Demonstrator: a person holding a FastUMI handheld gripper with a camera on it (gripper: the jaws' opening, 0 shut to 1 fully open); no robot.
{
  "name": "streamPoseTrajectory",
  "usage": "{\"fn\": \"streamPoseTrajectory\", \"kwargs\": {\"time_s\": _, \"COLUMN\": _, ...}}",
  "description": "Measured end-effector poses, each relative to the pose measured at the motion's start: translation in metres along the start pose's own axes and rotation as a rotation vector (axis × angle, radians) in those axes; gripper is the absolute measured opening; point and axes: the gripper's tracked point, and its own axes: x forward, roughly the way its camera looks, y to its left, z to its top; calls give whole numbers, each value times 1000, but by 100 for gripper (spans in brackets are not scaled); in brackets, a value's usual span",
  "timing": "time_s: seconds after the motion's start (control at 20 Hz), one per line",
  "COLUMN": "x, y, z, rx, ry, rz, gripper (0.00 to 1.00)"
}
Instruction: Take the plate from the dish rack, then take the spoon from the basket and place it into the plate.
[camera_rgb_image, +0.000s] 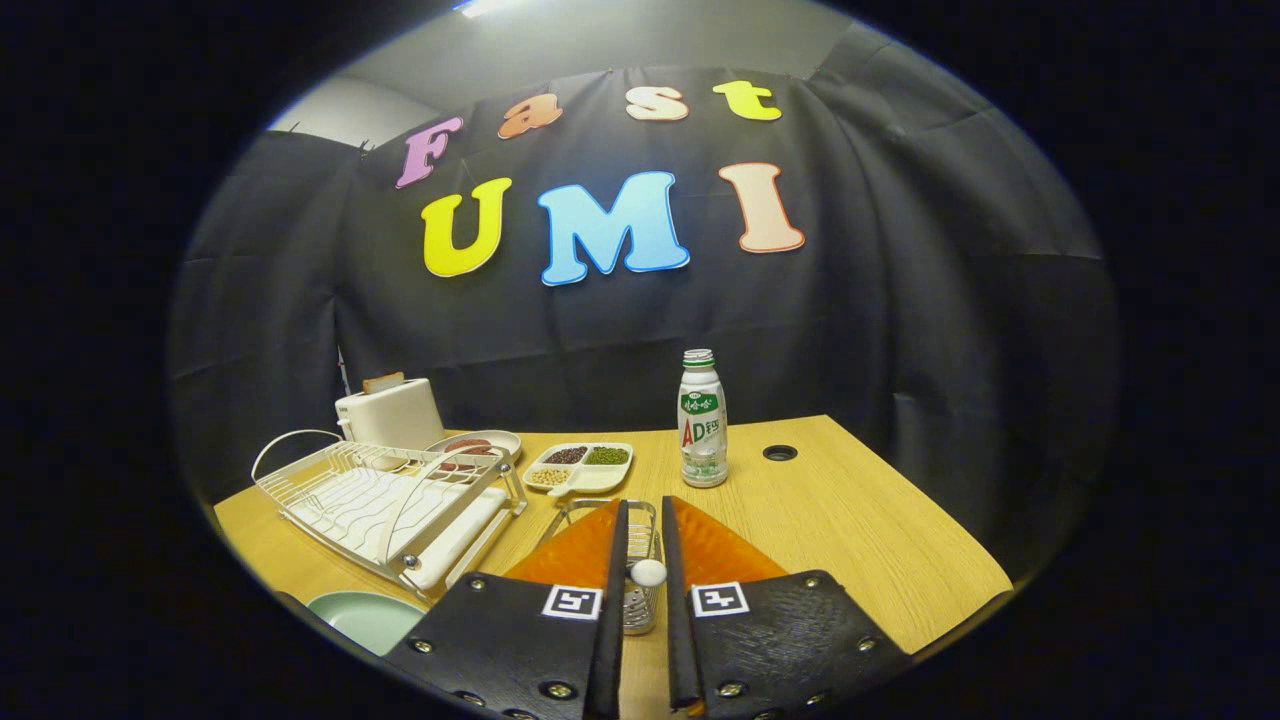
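While sitting on the wooden table (850, 530), the empty dish rack (390, 505) is taking up the lower left w/ a toaster (392, 412) behind it. Pale green plate (365, 618) is lying flat at the bottom left, just below the rack. Divided snack tray (580, 466) is resting center. Gripper (640, 560) fingers are closing narrowly on the spoon (647, 573), white end showing btwn them, over the wire basket (628, 560). Bottle (703, 420) is standing upright right of center.

Dish rack (390, 505) blocks left; bottle (703, 420) stands ahead; bare table (850, 530) right open.
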Motion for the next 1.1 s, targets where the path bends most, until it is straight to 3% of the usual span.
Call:
{"fn": "streamPoseTrajectory", "kwargs": {"time_s": 0.1, "x": 3, "y": 5, "z": -2, "rx": 5, "ry": 23, "rz": 17, "gripper": 7}}
{"fn": "streamPoseTrajectory", "kwargs": {"time_s": 0.35, "x": 0, "y": 9, "z": 0, "rx": 8, "ry": 68, "rz": 28, "gripper": 3}}
{"fn": "streamPoseTrajectory", "kwargs": {"time_s": 0.75, "x": -10, "y": 16, "z": 26, "rx": -18, "ry": 85, "rz": 30, "gripper": 3}}
{"fn": "streamPoseTrajectory", "kwargs": {"time_s": 1.1, "x": -22, "y": 15, "z": 76, "rx": -51, "ry": 88, "rz": 12, "gripper": 3}}
